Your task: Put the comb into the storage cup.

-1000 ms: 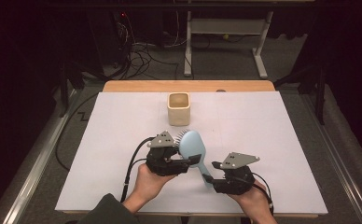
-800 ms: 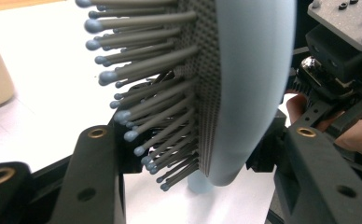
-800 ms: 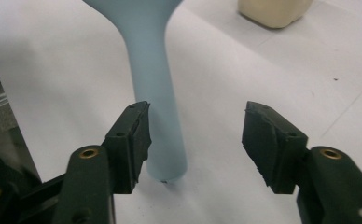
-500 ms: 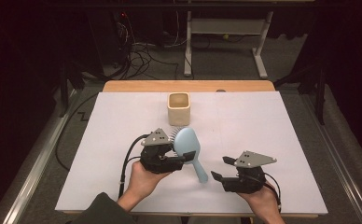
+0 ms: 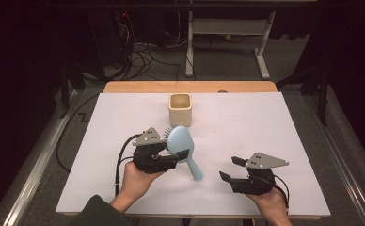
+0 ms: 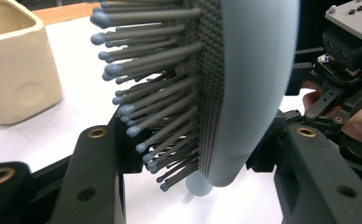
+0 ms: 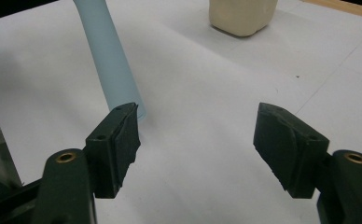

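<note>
The left gripper (image 5: 183, 154) squeezes the blue hairbrush (image 5: 180, 141) alone while the right gripper (image 5: 231, 168), just opening, holds nothing, so the brush might tip.

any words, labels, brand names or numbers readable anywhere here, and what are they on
None: no readable text in any view.
The light blue hairbrush shows a plain back and bristle pad, no brand mark.
The cream square cup is blank on the sides that show.
The white table cover carries no print.
The left gripper and right gripper show screws and brass bushings, no lettering.
</note>
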{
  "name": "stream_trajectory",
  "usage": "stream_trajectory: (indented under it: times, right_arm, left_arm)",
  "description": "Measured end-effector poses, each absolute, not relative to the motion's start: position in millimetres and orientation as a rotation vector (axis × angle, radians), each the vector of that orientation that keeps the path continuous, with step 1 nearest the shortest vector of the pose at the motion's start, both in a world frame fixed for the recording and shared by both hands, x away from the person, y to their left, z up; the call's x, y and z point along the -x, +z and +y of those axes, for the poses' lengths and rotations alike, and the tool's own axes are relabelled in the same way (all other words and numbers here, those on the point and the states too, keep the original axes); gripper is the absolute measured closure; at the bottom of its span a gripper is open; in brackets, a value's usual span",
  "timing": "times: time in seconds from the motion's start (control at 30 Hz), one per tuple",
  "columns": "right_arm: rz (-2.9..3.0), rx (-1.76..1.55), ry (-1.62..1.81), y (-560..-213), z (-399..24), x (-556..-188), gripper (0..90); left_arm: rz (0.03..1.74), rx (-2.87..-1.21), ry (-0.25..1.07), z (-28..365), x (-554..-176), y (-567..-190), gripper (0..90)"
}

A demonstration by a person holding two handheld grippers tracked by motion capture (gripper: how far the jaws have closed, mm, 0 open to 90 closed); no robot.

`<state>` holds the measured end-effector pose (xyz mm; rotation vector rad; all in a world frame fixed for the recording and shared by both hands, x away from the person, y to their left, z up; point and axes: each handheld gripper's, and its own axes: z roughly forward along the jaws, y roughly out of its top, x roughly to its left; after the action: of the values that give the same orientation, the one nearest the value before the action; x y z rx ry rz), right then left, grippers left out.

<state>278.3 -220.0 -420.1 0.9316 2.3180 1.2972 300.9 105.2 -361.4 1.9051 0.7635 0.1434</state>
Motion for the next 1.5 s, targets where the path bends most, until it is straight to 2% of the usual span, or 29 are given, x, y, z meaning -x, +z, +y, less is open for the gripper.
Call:
stream_trajectory:
  times: [0.8,1.5]
  right_arm:
    - [2.154,-1.019,1.385,-425,-265,-277,30.7]
    - [2.033,-1.106,1.423,-445,-300,-268,28.9]
  left_arm:
    - [0.816,-1.886,0.183,122,-307,-358,50.9]
    - [0.854,-1.863,0.236,140,-314,-344,50.7]
